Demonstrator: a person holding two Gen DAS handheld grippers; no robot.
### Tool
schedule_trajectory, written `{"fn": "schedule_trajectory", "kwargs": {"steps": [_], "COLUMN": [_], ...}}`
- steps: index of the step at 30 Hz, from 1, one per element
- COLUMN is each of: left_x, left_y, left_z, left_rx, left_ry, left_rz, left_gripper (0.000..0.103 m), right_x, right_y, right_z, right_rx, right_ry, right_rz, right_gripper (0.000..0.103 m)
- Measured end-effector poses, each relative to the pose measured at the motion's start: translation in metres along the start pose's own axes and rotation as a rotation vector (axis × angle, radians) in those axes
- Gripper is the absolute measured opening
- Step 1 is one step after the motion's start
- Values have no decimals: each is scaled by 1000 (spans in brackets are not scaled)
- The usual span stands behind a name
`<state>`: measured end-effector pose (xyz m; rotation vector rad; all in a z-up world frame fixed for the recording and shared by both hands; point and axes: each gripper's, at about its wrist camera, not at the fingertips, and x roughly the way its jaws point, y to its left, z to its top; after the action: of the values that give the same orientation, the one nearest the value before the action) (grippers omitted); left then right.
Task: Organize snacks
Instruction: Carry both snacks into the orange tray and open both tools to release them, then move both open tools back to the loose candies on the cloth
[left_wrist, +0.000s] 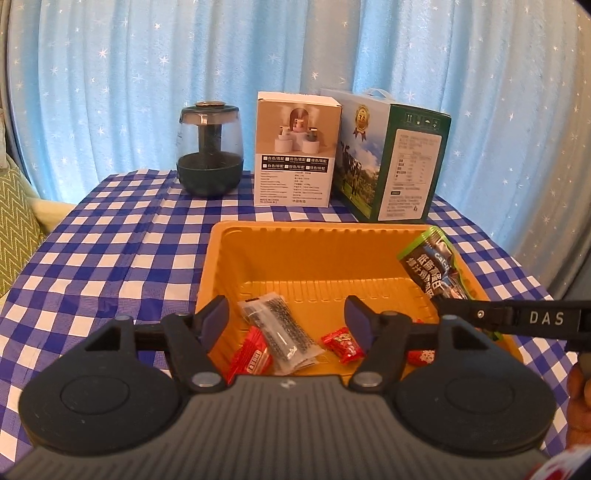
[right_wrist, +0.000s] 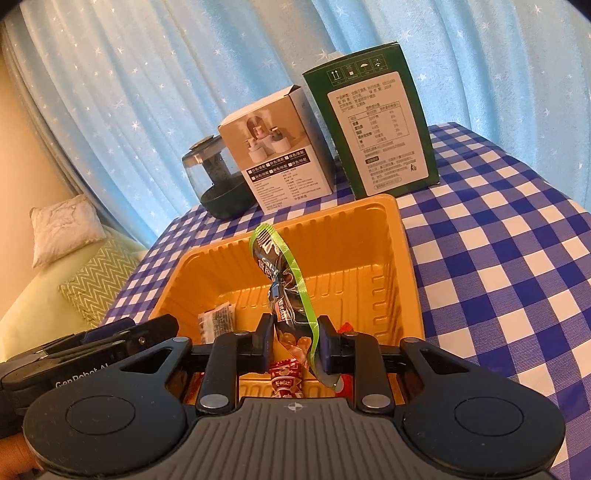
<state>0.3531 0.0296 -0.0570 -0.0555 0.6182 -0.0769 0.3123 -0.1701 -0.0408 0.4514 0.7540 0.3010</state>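
An orange plastic tray (left_wrist: 258, 258) sits on the blue checked tablecloth. In it lie a clear packet with dark print (left_wrist: 280, 330) and several red candy wrappers (left_wrist: 341, 344). My left gripper (left_wrist: 286, 319) is open and empty, just above the tray's near edge. My right gripper (right_wrist: 293, 341) is shut on a black and green snack packet (right_wrist: 284, 280) and holds it upright over the tray (right_wrist: 399, 258). That packet also shows in the left wrist view (left_wrist: 434, 264) at the tray's right side, with the right gripper's arm (left_wrist: 517, 319) coming in from the right.
At the back of the table stand a dark glass humidifier (left_wrist: 210, 147), a white product box (left_wrist: 295, 151) and a green milk carton box (left_wrist: 391, 158). A blue starred curtain hangs behind. A sofa with a zigzag cushion (right_wrist: 96, 284) is to the left.
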Motion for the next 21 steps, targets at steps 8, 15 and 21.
{"fn": "schedule_trajectory", "kwargs": {"steps": [8, 15, 21], "left_x": [-2, -3, -11], "left_y": [2, 3, 1], "left_z": [-2, -2, -2], "left_rx": [10, 13, 13], "left_ry": [2, 1, -9], "left_rz": [6, 12, 14], "left_gripper": [70, 72, 75], "right_x": [0, -10, -20], "right_y": [-6, -8, -5], "right_z": [1, 5, 5], "right_rx": [36, 40, 19], "right_ry": [-42, -103, -135], "right_rz": [-14, -22, -36], "right_gripper": [72, 78, 78]}}
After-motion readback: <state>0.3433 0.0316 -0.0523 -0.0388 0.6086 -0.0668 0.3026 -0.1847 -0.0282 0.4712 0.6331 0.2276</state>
